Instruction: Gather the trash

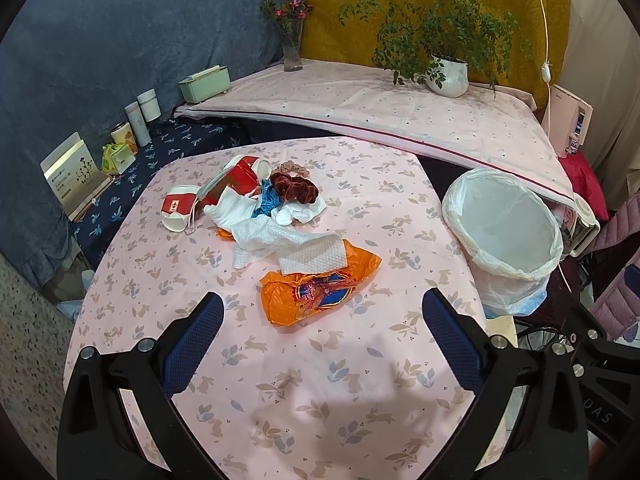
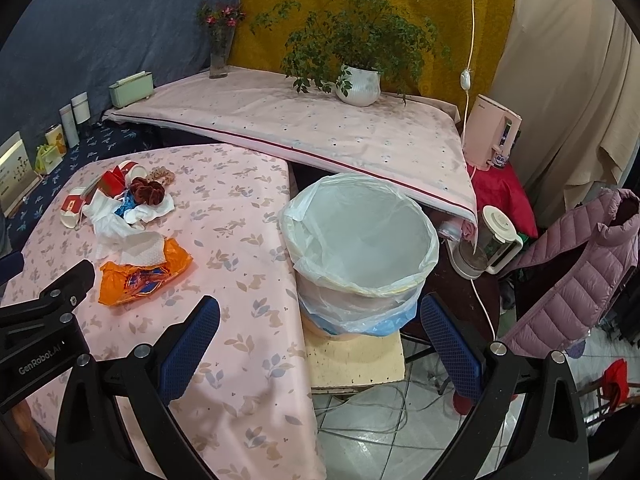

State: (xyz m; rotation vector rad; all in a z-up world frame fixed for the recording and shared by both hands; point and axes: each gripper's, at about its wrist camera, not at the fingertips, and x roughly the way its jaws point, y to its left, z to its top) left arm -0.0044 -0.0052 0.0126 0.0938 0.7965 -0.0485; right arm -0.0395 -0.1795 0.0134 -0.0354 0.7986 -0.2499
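Both tools empty, jaws spread wide. Left gripper hovering just short of the orange wrapper, nearest scrap of the trash pile. Right gripper poised by the lined bin dead ahead, ready for drops.

We saw a tabletop under a pink leaf-print cloth. On it lay an orange wrapper, white paper towels, a dark red scrunchie, a red-and-white box and red packaging, heaped near its far left.
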